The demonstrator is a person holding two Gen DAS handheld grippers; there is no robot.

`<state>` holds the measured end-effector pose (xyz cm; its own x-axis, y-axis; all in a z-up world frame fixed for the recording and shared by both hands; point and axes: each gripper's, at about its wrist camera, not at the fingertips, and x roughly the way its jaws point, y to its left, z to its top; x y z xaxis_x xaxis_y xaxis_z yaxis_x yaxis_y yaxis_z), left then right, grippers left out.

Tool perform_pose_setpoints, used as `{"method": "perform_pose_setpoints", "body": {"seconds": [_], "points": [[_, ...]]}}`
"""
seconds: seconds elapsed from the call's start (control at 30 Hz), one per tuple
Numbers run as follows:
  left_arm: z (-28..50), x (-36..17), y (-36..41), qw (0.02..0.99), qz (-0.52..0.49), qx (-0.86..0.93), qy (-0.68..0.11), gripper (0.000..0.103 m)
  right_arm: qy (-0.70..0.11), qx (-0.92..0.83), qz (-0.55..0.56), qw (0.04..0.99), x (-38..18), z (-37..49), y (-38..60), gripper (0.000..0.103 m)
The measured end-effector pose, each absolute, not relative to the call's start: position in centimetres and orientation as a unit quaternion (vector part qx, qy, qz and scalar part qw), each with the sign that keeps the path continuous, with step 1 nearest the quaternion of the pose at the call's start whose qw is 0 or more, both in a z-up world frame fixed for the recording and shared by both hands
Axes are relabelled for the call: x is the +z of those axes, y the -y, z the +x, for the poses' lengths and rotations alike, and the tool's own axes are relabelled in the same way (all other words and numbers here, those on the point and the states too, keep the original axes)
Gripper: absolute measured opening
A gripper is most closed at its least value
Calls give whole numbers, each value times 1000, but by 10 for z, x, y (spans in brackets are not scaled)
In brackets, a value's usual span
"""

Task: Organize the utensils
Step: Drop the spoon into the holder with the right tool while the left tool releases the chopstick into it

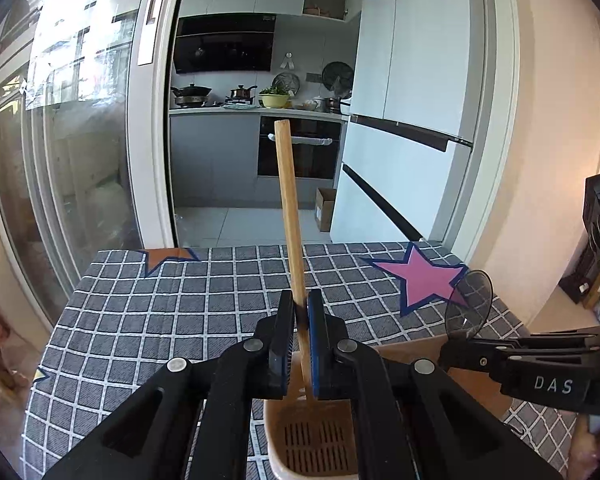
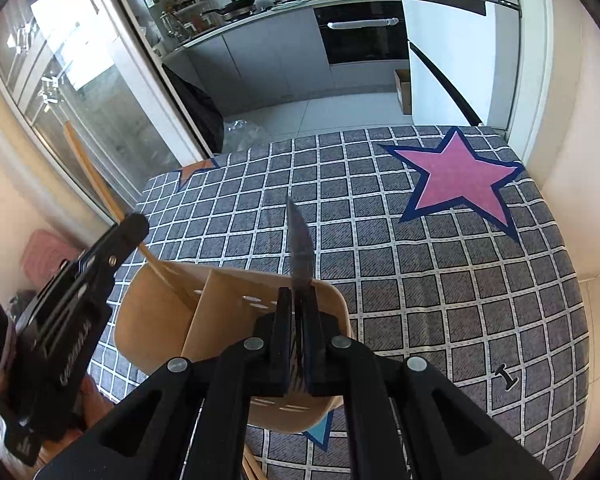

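My left gripper (image 1: 300, 304) is shut on the round handle of a wooden utensil (image 1: 290, 208). The handle stands nearly upright, and its lower end reaches down into a beige plastic utensil holder (image 1: 278, 412) below the jaws. In the right wrist view the holder (image 2: 152, 320) shows a divider and slotted walls, and the wooden utensil (image 2: 96, 184) leans into its left compartment from the left gripper (image 2: 134, 226). My right gripper (image 2: 298, 300) is shut on a dark translucent spoon (image 2: 300, 240), bowl pointing up, over the holder's right side. From the left wrist view the spoon's bowl (image 1: 470, 300) rises above the right gripper (image 1: 448, 344).
The holder stands on a table covered by a grey checked cloth (image 2: 420, 280) with a pink star (image 2: 460, 184). Thin wooden sticks (image 2: 252, 464) poke out at the table's near edge. A glass sliding door (image 1: 80, 160) is on the left, and a kitchen and a white fridge (image 1: 412, 120) lie beyond.
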<state>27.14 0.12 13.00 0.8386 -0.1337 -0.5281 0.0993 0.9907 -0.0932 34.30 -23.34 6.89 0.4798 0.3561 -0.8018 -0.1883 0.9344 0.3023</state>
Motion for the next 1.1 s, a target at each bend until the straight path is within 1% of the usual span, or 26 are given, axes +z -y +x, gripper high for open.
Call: {"method": "perform_pose_setpoints", "body": {"seconds": [0.07, 0.1, 0.13, 0.17, 0.43, 0.6, 0.8, 0.9, 0.93, 0.97, 1.0, 1.1], "points": [[270, 132, -3, 957, -31, -59, -282, 38, -480, 166, 95, 856, 72, 341, 234, 26], [269, 133, -4, 956, -30, -58, -286, 38, -476, 169, 97, 858, 75, 340, 234, 29], [268, 134, -5, 955, -31, -56, -288, 38, -472, 166, 96, 861, 78, 337, 234, 38], [269, 134, -7, 955, -33, -56, -290, 38, -466, 165, 97, 864, 82, 336, 234, 42], [270, 140, -16, 951, -38, -57, -300, 38, -427, 148, 120, 884, 114, 317, 251, 46], [275, 145, -21, 946, -55, -68, -313, 38, -420, 142, 136, 886, 119, 299, 263, 46], [272, 157, -24, 946, -63, -72, -309, 38, -411, 138, 147, 889, 121, 278, 275, 47], [264, 164, -28, 947, -63, -70, -306, 38, -407, 133, 154, 890, 120, 268, 281, 51], [262, 166, -30, 947, -64, -70, -306, 60, -406, 132, 156, 891, 120, 265, 283, 54], [258, 169, -32, 947, -65, -70, -307, 92, -406, 132, 160, 890, 119, 261, 285, 58], [255, 172, -34, 947, -65, -61, -307, 103, -406, 132, 163, 890, 118, 257, 286, 59], [250, 170, -37, 952, -62, -55, -294, 103, -408, 130, 167, 888, 115, 246, 289, 69]]}}
